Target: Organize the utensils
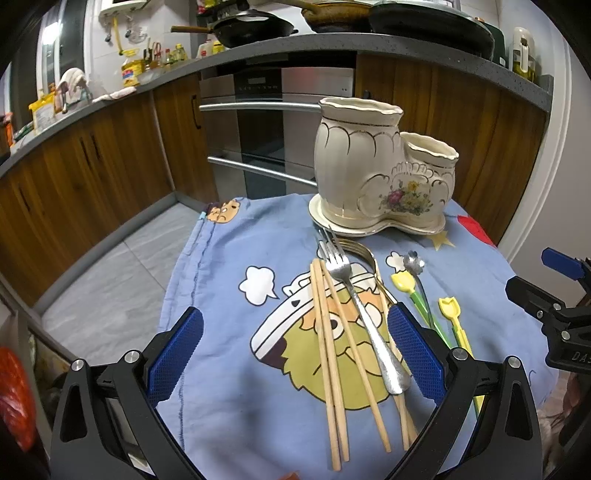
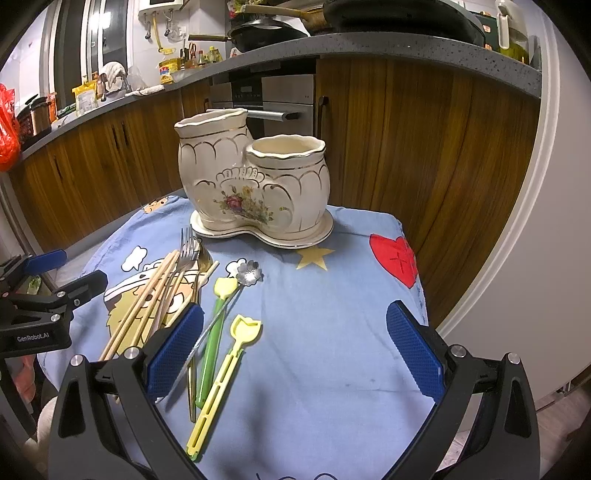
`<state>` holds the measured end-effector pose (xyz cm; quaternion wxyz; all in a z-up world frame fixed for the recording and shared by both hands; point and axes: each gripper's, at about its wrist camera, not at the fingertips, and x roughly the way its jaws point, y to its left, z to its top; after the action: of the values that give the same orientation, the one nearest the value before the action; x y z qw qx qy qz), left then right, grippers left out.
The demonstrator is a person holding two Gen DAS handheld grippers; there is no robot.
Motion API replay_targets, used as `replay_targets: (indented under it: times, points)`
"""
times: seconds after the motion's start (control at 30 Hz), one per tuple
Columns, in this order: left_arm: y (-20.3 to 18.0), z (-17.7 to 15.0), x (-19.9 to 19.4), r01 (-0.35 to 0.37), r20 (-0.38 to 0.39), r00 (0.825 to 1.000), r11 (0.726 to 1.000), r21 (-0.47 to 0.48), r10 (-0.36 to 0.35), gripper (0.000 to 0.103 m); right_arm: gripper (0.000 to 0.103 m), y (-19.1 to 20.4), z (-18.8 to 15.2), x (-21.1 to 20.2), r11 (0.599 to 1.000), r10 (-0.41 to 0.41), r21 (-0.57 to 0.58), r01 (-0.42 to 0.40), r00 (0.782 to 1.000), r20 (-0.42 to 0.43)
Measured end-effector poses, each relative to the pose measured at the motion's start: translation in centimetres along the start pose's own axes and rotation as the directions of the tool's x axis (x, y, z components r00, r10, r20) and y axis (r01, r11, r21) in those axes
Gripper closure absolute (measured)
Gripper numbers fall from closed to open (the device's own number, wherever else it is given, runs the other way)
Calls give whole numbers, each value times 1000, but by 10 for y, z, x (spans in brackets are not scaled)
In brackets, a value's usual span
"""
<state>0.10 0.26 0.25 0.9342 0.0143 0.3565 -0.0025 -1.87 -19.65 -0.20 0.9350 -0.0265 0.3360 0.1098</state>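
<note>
Utensils (image 1: 343,314) lie beside the ceramic holder (image 2: 255,184); both claws gape, grasping nothing.

A home kitchen, lived-in. Along the back, a speckled grey countertop (image 2: 406,48), curving above wood-grain cabinet doors (image 2: 424,147). Under the countertop, a built-in stainless oven (image 1: 266,122) with bar handles. On top of it, dark pans (image 1: 251,29), oil and sauce bottles (image 2: 192,62), food packets. Above its far end, white tiled wall with pipes. Below the cabinets, grey tiled floor (image 1: 122,273). In front, a cartoon-print blue cloth (image 2: 332,332).
</note>
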Motion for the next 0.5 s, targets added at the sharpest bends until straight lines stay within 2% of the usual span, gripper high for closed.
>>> replay_targets:
  times: [0.5]
  points:
    - [2,1,-7,-7,9,1000,1000,-9,7,4,5,-1,0,0,1000,3,6,-3,1000,-6]
